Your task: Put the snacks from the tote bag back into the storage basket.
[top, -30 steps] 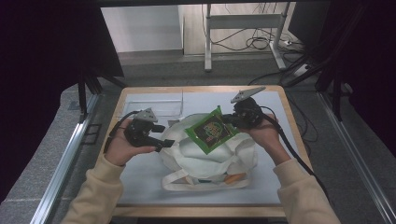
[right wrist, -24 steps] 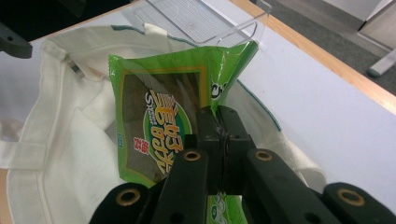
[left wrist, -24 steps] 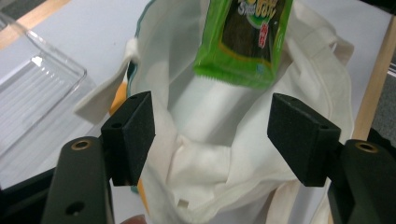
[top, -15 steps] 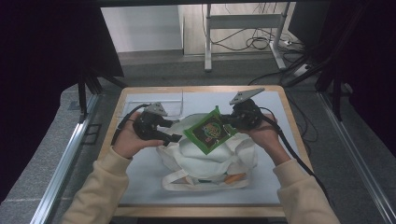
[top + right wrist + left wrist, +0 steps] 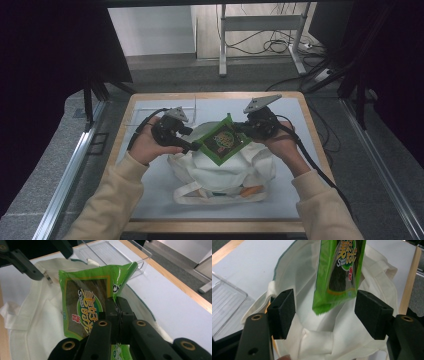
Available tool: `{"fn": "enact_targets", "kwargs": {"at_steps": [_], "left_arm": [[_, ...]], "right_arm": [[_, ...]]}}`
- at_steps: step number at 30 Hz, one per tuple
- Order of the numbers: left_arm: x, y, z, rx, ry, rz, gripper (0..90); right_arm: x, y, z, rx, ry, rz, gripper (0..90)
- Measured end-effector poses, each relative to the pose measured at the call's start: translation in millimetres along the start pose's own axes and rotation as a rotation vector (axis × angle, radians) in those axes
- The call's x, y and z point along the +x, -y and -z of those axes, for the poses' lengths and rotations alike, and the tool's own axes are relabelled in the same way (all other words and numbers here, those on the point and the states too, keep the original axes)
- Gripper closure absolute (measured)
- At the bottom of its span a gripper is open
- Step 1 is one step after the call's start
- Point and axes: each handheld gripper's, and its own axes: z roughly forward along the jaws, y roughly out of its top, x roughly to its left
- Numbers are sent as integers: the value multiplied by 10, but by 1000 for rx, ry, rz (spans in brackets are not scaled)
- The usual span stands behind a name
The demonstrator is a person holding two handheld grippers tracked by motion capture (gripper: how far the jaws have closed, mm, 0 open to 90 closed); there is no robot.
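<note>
While our right hand-held gripper stays clamped on the green snack packet above the cloth bag, our left hand-held gripper, jaws apart, comes to the packet's lower corner so that we can guide it.

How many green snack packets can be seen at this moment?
1. The green snack packet hangs above the white cloth bag, pinched at its edge by the right gripper; the left gripper stands open around its lower corner. More may be hidden inside the bag.

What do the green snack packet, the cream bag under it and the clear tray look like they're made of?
Green snack packet: glossy plastic film, going by its sheen, creases and crimped edge. Cream bag: matte woven cloth, probably cotton; it folds softly. Clear tray: rigid see-through plastic, likely acrylic, with ribbed floor.
</note>
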Motion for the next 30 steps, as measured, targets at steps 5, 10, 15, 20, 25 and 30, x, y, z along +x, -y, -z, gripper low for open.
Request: {"fn": "enact_targets", "kwargs": {"at_steps": [5,10,15,20,25,30], "left_arm": [[29,-69,-89,15,22,-3,337],[35,-116,-190,45,41,-22,369],[8,-139,-270,68,55,-36,454],[-22,-137,-302,77,64,-49,596],[7,-113,-301,93,85,-47,665],[40,-67,-284,80,108,-18,715]], "right_arm": [[21,-7,0,-18,-15,28,880],[50,-12,-7,-36,-29,58,880],[81,-20,-17,-64,-53,83,879],[100,-18,-42,-65,-57,97,876],[113,-12,-68,-64,-52,117,868],[124,-4,-99,-60,-50,122,836]]}}
